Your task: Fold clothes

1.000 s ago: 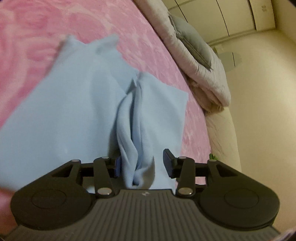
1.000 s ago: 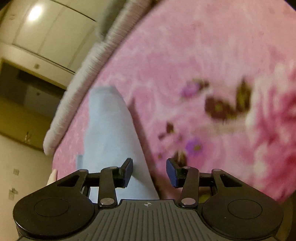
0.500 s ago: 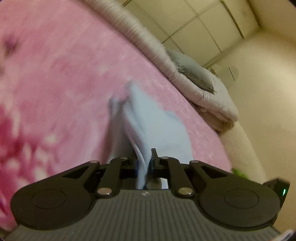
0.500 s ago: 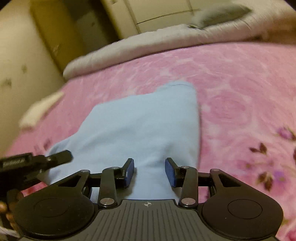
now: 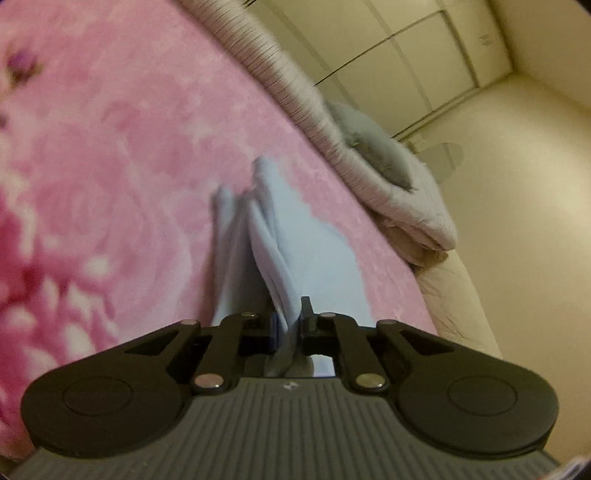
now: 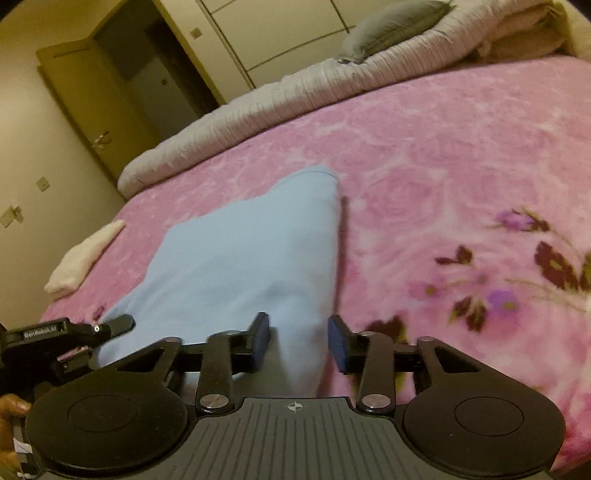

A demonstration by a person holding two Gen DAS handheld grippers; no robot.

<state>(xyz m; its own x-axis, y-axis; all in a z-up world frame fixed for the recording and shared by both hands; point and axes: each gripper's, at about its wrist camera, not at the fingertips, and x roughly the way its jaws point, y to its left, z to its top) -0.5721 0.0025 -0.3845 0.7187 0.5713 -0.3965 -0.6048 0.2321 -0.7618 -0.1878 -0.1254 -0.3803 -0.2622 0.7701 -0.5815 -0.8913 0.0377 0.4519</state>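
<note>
Lying on a bed covered by a plush pink blanket with a rose pattern and purple flower print, the task's item was a pale blue soft-fabric garment, partly flat, its near edge raised off the blanket.

Left gripper: jaws narrow and closing, pinched on a gathered fold of the pale blue garment; cloth ran from the pads away across the blanket in ridges. Judged purpose: to hold one corner firm so the edge could be carried over.

Right gripper: jaws half wide and closing, with the garment's near right corner standing between the pads; whether they pressed it yet was doubtful, a gap showing on either side. Judged purpose: to take the matching corner, so both ends lift together and the fold lands square.

Also present: a rolled grey-white ribbed quilt along the far side of the bed, a grey pillow on it, a folded cream cloth at the blanket's left margin, well apart from the garment.
</note>
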